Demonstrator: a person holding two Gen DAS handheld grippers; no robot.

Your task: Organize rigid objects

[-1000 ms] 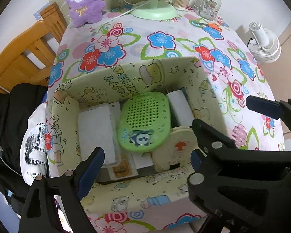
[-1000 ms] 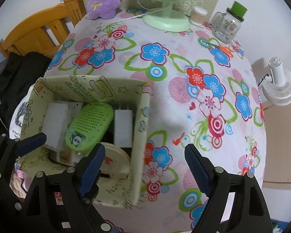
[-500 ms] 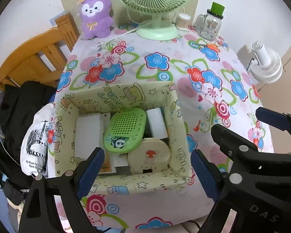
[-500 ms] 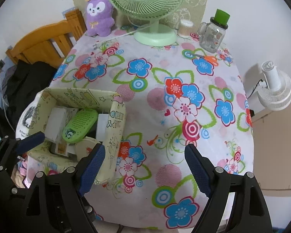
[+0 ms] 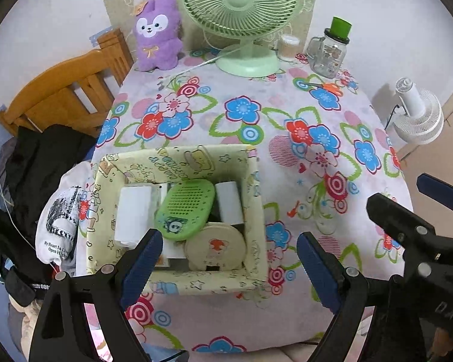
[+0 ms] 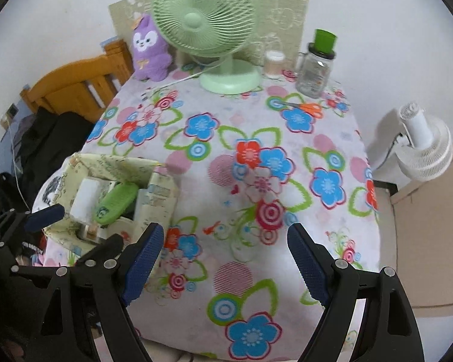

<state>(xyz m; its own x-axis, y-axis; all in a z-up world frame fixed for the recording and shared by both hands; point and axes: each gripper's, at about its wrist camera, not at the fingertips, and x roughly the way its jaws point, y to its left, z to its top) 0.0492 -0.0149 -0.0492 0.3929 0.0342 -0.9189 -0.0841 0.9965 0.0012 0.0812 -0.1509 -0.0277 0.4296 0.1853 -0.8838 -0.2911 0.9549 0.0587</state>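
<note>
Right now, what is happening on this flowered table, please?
A person holds two black grippers, the left gripper and the right gripper, both open and empty above the table. The pale yellow patterned storage box already holds a green perforated oval case, white blocks and a round cream case.

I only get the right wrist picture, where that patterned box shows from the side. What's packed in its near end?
Observer: The left wrist view looks down into the box. A round cream case with a red figure on top lies in its near right corner.
Operator: What sits beside the green thing?
Observer: The green perforated case has a white box on its left and a white block on its right.
Operator: Is the other gripper holding anything?
Observer: No, the left gripper is open and empty.
</note>
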